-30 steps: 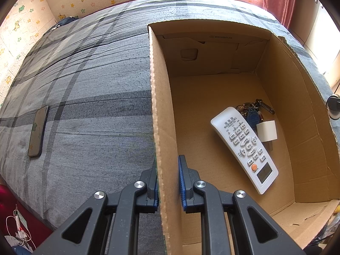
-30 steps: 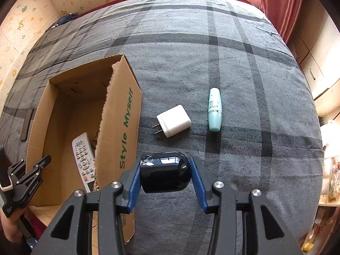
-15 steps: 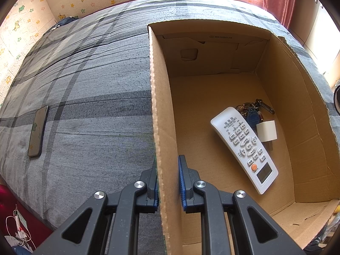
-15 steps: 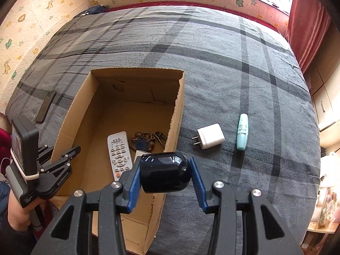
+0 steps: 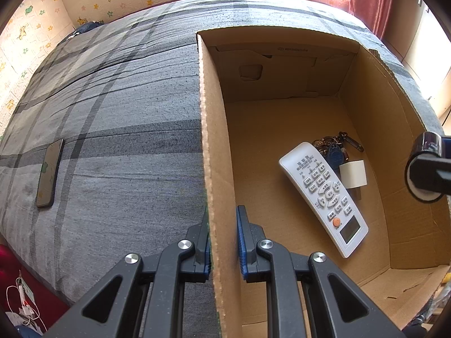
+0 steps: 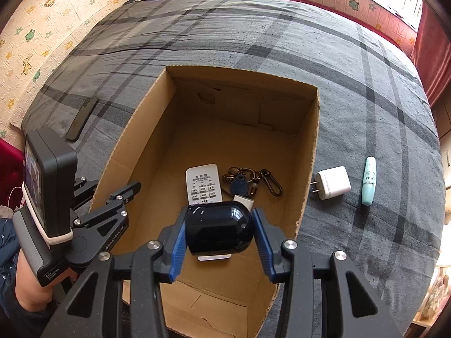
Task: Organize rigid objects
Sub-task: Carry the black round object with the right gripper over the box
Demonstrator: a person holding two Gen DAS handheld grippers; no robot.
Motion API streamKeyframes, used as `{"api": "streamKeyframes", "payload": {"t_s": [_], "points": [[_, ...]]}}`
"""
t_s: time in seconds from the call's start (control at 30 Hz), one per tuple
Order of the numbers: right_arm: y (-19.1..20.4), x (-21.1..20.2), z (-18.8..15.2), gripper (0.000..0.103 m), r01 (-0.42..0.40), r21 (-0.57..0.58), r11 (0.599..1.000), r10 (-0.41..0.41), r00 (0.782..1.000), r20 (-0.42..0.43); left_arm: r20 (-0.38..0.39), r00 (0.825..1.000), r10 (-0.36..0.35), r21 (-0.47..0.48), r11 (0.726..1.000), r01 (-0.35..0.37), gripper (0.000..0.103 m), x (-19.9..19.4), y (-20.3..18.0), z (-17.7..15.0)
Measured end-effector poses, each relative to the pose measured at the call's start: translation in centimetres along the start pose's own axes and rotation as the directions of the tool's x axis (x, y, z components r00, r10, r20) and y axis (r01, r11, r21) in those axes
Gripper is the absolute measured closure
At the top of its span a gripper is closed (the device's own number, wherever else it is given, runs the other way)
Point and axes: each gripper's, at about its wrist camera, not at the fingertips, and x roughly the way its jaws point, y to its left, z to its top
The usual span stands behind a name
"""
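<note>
Looking along the left gripper (image 5: 222,242), its fingers (image 5: 243,236) are pinched tight on the side wall of the cardboard box (image 5: 214,146). That view alone shows the remote (image 5: 324,197) whole, beside the keys (image 5: 335,148) and a white adapter (image 5: 353,174) on the box floor. The right-wrist view alone shows a white charger (image 6: 332,182) and a teal tube (image 6: 369,180) lying on the bed just beside the box's right wall. In it the right gripper (image 6: 220,232) clamps a glossy black device (image 6: 218,229) above the open box, hiding half the remote.

Bed (image 5: 112,112): grey plaid sheet; dark phone (image 5: 49,173) near its left edge. Patterned wallpaper; red curtain (image 5: 372,0).

A hand (image 6: 31,281) holds the left gripper, mostly cut off. The black device's identity is unclear.
</note>
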Motion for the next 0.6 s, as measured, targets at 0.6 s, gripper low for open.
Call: {"api": "streamKeyframes", "payload": {"t_s": [0.6], "points": [[1.8, 7.0, -2.4, 0.056, -0.004, -0.03, 1.0, -0.001, 0.983, -0.182, 0.002, 1.0, -0.006, -0.002, 1.0, 0.006, 0.086, 0.0, 0.3, -0.1]]}}
